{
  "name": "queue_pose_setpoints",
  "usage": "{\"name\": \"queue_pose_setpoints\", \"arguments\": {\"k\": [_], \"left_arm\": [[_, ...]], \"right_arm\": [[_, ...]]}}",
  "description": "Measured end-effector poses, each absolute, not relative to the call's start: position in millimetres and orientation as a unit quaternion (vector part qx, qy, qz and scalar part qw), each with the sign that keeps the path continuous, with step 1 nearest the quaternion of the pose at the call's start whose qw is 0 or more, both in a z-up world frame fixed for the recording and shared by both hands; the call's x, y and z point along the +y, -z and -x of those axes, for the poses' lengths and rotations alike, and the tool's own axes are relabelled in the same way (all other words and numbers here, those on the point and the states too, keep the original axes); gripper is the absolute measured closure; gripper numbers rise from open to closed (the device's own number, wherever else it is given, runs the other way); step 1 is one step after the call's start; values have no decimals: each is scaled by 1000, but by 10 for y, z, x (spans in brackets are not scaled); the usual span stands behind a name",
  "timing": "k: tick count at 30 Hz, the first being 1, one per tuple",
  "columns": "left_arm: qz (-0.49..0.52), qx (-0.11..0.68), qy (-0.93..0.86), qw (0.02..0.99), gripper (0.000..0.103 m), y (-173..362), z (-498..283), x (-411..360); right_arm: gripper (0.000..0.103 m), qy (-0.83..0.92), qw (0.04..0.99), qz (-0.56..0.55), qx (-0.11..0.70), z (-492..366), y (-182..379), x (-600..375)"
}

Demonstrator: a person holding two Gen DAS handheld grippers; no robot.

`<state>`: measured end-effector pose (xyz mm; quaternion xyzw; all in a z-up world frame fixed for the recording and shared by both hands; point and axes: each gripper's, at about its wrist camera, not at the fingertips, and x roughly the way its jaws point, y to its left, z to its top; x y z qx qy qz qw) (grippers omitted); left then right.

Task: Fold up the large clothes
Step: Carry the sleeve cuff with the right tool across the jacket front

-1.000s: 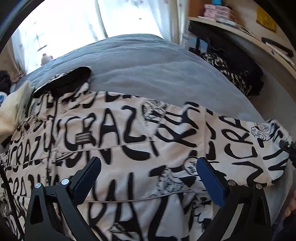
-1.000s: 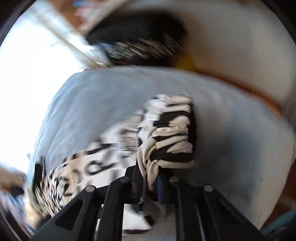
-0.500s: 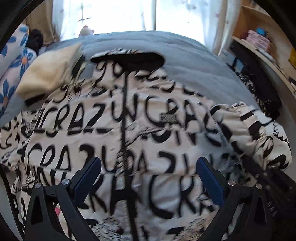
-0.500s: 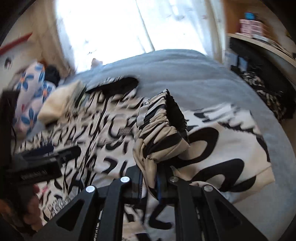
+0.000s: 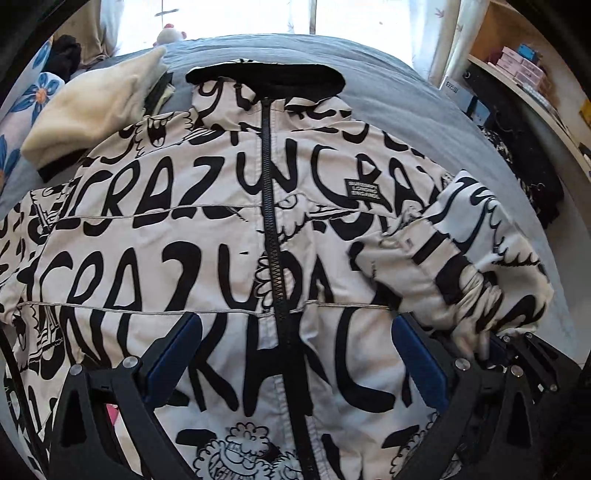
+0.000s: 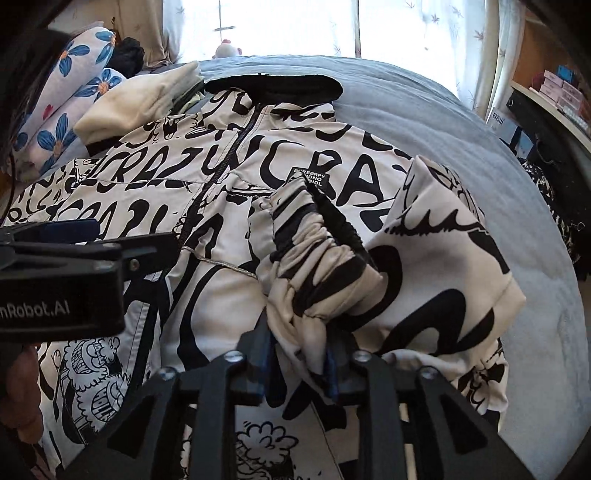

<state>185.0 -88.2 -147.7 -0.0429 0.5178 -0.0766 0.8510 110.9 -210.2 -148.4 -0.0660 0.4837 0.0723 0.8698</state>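
A white jacket (image 5: 207, 258) printed with black letters lies front-up on a grey bed (image 5: 424, 110), zip (image 5: 271, 221) closed, black collar at the far end. My left gripper (image 5: 295, 354) is open and empty, hovering over the jacket's lower front. My right gripper (image 6: 299, 354) is shut on the gathered elastic cuff of the right sleeve (image 6: 314, 254) and holds it above the jacket's chest; the sleeve (image 6: 443, 236) is folded inward. The same sleeve (image 5: 461, 266) and the right gripper show at the right of the left wrist view. The left gripper's body (image 6: 62, 273) shows at the left of the right wrist view.
A cream garment (image 5: 96, 107) lies by the jacket's left shoulder. Flowered pillows (image 6: 74, 92) sit at the far left. Dark patterned clothes (image 5: 524, 166) and a shelf with boxes (image 5: 524, 66) are to the right of the bed. A bright curtained window (image 6: 295, 26) is behind.
My right gripper has carried the sleeve cuff from the bed's right side inward over the jacket front. My left gripper has swung to face the jacket's centre, staying open.
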Motion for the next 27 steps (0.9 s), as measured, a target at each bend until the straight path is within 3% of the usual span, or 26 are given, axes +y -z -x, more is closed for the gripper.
{"name": "queue_pose_setpoints", "arguments": {"k": [3, 18, 27], "left_arm": [[52, 517, 92, 849, 1, 1430, -1843, -909], [135, 555, 157, 806, 1, 1405, -1891, -1059], [69, 589, 152, 791, 1, 1516, -1763, -1609]], "right_arm": [[54, -71, 876, 72, 472, -1104, 1450, -2051], [53, -41, 890, -35, 453, -654, 1201, -2603], [53, -31, 878, -112, 464, -560, 1304, -2868]]}}
